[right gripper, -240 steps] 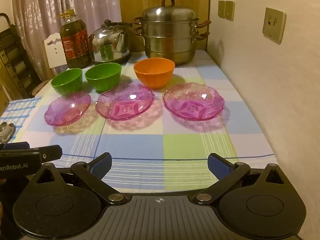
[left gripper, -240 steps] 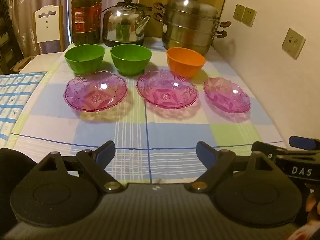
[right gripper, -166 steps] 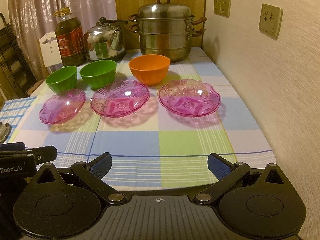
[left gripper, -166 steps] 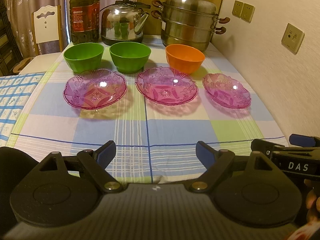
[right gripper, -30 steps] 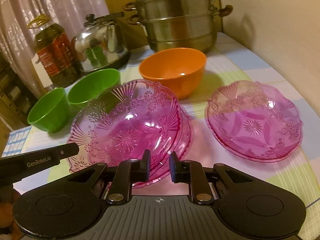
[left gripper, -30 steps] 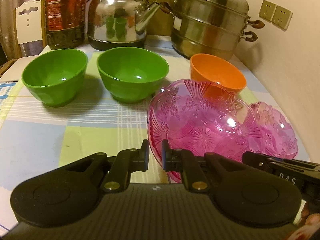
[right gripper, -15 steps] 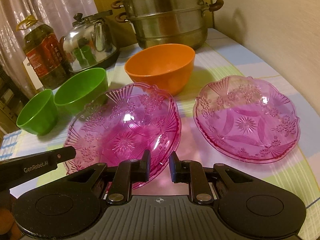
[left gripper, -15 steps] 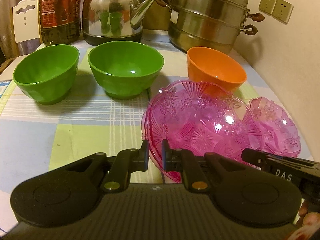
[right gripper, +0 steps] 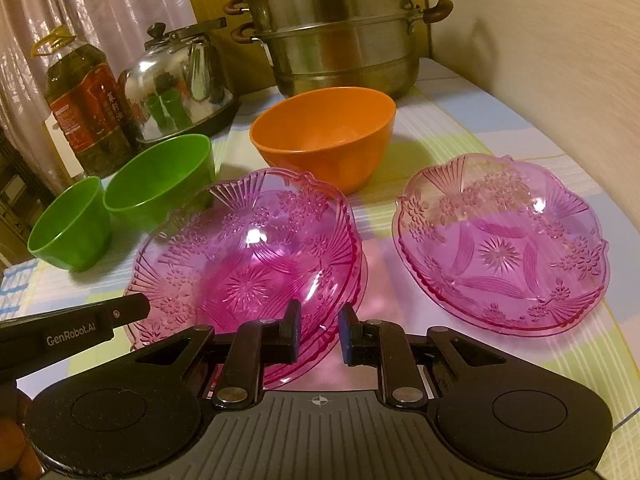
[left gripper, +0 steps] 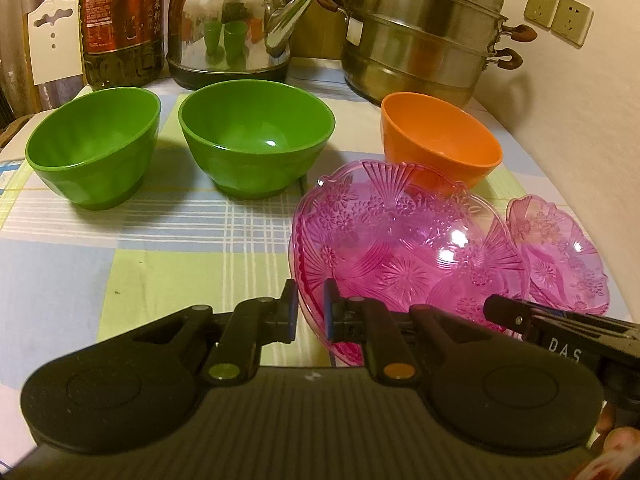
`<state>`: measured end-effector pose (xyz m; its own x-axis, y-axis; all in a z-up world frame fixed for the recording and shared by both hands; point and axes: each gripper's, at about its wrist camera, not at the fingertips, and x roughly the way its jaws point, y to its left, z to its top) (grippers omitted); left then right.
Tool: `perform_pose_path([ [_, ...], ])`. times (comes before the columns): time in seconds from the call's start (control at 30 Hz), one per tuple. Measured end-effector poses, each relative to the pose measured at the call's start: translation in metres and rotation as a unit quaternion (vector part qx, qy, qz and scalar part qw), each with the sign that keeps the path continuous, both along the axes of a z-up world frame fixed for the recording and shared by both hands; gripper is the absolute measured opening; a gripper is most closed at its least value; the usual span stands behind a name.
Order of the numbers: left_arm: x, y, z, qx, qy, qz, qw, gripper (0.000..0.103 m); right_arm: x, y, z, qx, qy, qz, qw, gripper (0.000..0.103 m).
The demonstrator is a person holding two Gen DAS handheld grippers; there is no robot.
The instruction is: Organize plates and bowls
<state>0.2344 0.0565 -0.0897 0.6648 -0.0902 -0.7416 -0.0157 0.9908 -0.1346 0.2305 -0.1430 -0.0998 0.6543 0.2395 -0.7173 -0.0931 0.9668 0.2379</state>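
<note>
Two pink glass plates (left gripper: 400,248) lie nested, one in the other, in front of the orange bowl (left gripper: 440,148). My left gripper (left gripper: 308,312) is shut on the near left rim of the upper plate. In the right wrist view the same pair (right gripper: 248,256) shows. My right gripper (right gripper: 320,332) is shut on its near rim; which of the two plates it pinches I cannot tell. A third pink plate (right gripper: 500,240) lies alone to the right. Two green bowls (left gripper: 92,148) (left gripper: 256,144) stand side by side at the left.
A steel kettle (left gripper: 228,20), a stacked steamer pot (left gripper: 420,32) and an oil bottle (left gripper: 120,20) line the back of the checked tablecloth (left gripper: 120,264). The wall (left gripper: 580,100) runs close along the right edge. A white chair (left gripper: 52,36) stands beyond the far left corner.
The upper pink plate has come down from a tilt and now lies nearly flat in the plate below. Both grippers stayed shut and hardly moved.
</note>
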Motion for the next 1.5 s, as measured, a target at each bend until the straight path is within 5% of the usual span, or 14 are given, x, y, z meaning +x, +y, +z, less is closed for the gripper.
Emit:
perform_pose_path([
  [0.27, 0.002, -0.003, -0.001, 0.014, 0.001, 0.004, 0.9999, 0.014, 0.003, 0.001, -0.003, -0.004, -0.005, -0.001, 1.000, 0.021],
  [0.33, 0.002, -0.003, -0.001, 0.027, -0.002, 0.012, 0.9996, 0.025, 0.003, 0.002, -0.001, -0.010, -0.017, 0.000, 1.000, 0.037],
  [0.4, 0.002, -0.001, 0.001, 0.023, -0.006, 0.016, 0.9996, 0.025, 0.003, 0.000, -0.001, 0.000, -0.020, -0.003, 1.000, 0.050],
  [0.93, -0.006, -0.002, 0.015, -0.001, -0.034, 0.019, 0.9992, 0.025, -0.006, -0.020, 0.008, 0.001, -0.035, -0.029, 0.999, 0.051],
  [1.5, -0.025, -0.084, 0.030, -0.038, -0.046, -0.064, 0.9962, 0.025, -0.028, -0.095, 0.033, 0.009, -0.048, -0.097, 0.994, 0.051],
])
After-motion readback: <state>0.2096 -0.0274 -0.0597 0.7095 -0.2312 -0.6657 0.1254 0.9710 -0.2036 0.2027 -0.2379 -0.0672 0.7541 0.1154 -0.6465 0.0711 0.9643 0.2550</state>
